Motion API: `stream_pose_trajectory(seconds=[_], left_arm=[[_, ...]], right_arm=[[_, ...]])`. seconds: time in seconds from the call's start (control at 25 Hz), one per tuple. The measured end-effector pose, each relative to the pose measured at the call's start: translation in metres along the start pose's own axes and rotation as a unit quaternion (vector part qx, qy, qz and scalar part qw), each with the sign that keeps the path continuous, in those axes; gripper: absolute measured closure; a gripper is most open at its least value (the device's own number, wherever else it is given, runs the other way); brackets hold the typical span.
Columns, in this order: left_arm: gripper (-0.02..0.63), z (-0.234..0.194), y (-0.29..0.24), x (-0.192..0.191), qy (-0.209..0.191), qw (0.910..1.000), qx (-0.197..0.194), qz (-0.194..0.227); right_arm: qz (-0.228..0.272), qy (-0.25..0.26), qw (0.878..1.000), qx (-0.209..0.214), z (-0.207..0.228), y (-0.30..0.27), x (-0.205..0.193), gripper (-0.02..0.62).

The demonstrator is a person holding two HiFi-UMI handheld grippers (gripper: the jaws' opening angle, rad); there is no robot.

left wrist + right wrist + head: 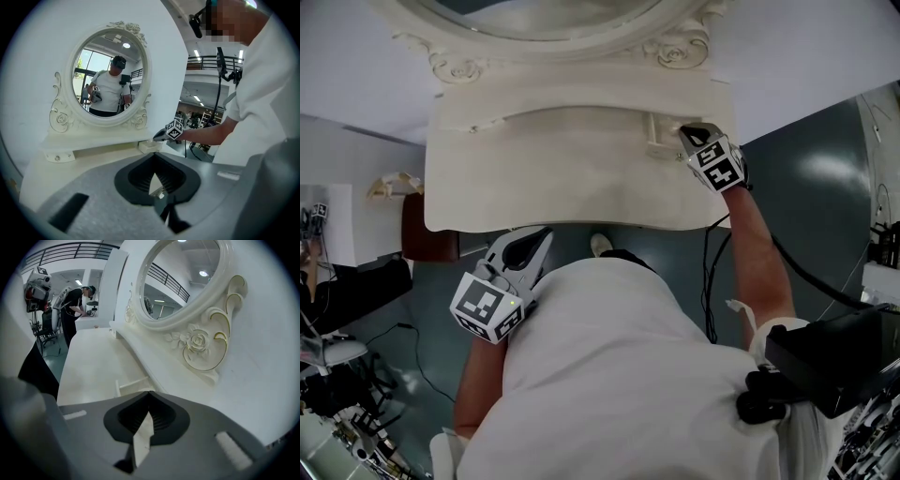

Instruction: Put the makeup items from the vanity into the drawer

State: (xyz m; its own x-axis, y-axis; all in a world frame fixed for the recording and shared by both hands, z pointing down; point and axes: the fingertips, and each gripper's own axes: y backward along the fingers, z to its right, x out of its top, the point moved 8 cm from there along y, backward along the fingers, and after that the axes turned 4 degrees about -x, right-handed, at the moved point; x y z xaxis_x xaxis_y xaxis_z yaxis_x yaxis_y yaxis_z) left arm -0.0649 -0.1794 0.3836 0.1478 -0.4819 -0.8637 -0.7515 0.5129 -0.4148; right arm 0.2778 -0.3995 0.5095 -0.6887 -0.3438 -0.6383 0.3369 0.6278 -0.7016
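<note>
Seemingly, the right gripper (686,131), jaws pressed together on nothing like the idle left gripper (542,239), could nudge the small open drawer (660,141) crooked and jam it.

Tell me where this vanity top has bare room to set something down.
The vanity top is bare across its left and middle, from mirror base to front edge. Only the back right is crowded: the small open drawer juts out there, right gripper at it.
</note>
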Motion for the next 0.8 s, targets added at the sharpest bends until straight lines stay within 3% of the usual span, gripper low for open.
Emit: stream_pose_trajectory(seconds=[0.8], left_arm=[[0.604,-0.015,0.0,0.0,0.016,0.9997,0.018,-0.006]], right_arm=[[-0.061,0.041,0.996,0.05,0.002,-0.053,-0.011,0.592]])
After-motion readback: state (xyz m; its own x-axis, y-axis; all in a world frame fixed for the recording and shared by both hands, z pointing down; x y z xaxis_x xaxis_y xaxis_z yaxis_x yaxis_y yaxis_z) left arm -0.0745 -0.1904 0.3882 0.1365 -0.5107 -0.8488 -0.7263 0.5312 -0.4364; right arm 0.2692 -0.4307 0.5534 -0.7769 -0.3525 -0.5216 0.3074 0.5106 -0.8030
